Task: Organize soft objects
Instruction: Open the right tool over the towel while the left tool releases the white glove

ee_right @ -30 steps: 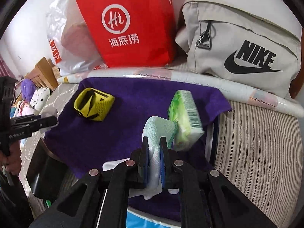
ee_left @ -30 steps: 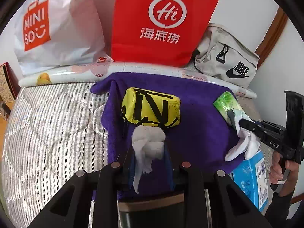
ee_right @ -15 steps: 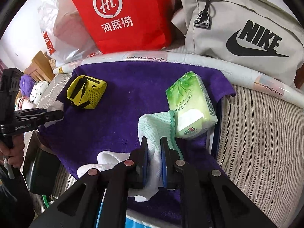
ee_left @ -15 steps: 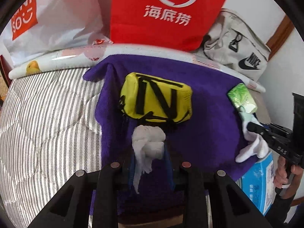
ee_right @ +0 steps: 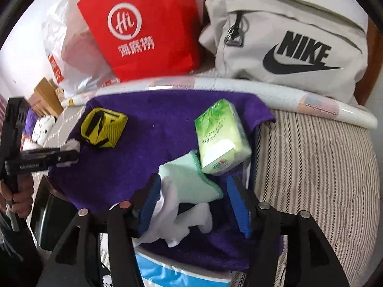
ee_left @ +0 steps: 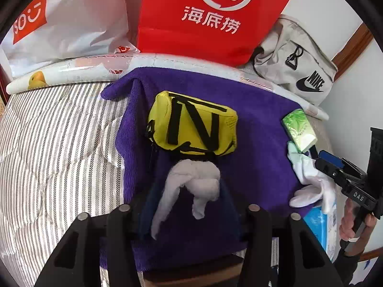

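Observation:
A purple towel (ee_left: 263, 129) lies spread on the striped bed. On it sit a yellow pouch (ee_left: 194, 125) with black straps and a green tissue pack (ee_right: 221, 138). A grey-white rolled cloth (ee_left: 198, 179) lies just below the pouch, between the fingers of my left gripper (ee_left: 188, 189). Its jaws are opening and the pads stand off the cloth. A white glove (ee_right: 189, 191) with a green cuff lies against the tissue pack, between the blue pads of my right gripper (ee_right: 192, 181). Those jaws are opening too, and the right pad is clear of the glove.
A red paper bag (ee_left: 210, 16), a white plastic bag (ee_left: 71, 16) and a grey Nike bag (ee_right: 287, 43) stand along the back behind a white roll (ee_left: 71, 71). A blue-and-white pack (ee_left: 323, 224) lies under the towel's near right corner. A person's hand (ee_left: 352, 227) holds the right gripper's handle.
Both grippers' jaws have spread apart. The cloth and the glove, pinched before, now lie loose on the towel. The left wrist view has sunk closer to the pouch.

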